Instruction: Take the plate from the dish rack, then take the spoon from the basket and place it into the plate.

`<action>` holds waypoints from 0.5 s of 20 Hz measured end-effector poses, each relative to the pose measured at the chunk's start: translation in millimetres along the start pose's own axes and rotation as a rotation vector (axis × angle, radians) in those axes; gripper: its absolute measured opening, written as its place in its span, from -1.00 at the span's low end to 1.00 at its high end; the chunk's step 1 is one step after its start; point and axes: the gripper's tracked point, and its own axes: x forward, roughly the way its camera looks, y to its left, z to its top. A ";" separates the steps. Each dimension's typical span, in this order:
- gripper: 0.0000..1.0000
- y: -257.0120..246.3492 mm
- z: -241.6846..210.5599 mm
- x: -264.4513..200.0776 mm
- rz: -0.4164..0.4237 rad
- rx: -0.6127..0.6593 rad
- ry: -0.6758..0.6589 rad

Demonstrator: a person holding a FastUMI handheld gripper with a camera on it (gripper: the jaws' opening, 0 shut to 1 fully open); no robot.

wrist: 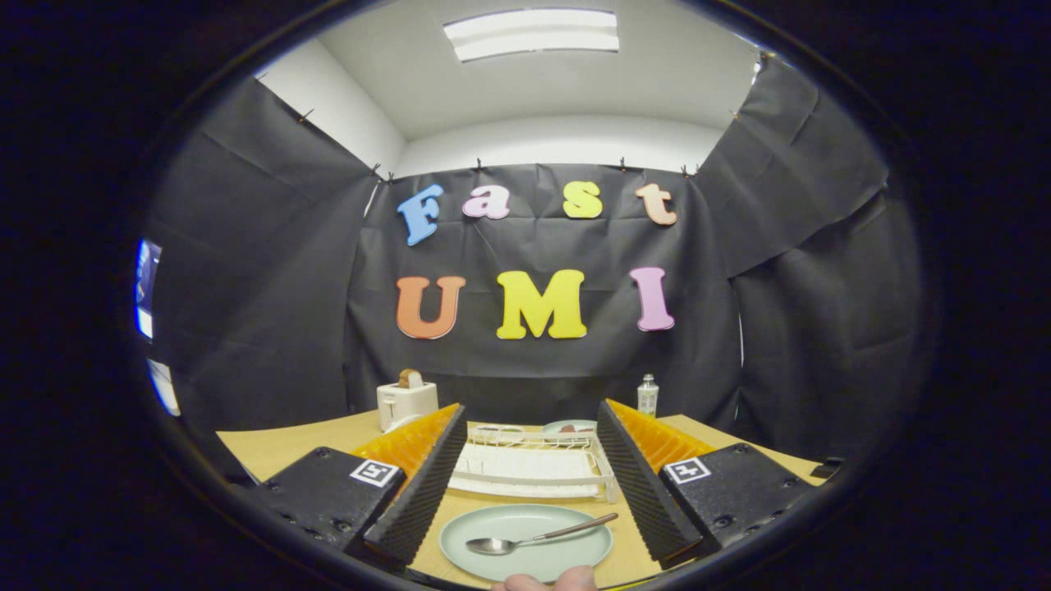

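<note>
A pale green plate [525, 542] lies flat on the wooden table between my two fingers, close to their base. A metal spoon [538, 538] rests in it, bowl toward the left finger and handle toward the right. Beyond the plate stands the white wire dish rack [530, 460]. My gripper [532, 414] is open and raised above the table, with nothing between its fingers. A fingertip of a person's hand [546, 582] shows just below the plate.
A white toaster [406, 402] with bread in it stands at the back left of the table [279, 447]. A small bottle [648, 396] stands at the back right. A second pale dish [571, 426] sits behind the rack.
</note>
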 end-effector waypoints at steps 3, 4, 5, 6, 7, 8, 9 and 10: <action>1.00 14.4 -0.2 -1.8 0.012 0.021 0.004; 1.00 18.1 -1.3 -1.7 0.014 0.022 0.005; 1.00 21.4 -2.1 -2.3 0.016 0.009 0.014; 1.00 23.2 -4.1 -3.9 0.015 -0.003 0.017; 1.00 26.2 -1.5 -6.0 0.015 -0.007 0.015; 1.00 30.3 0.2 -5.7 0.019 -0.009 0.014; 1.00 34.5 1.3 -6.6 0.023 -0.014 0.013; 1.00 36.7 3.1 -6.0 0.025 -0.022 0.009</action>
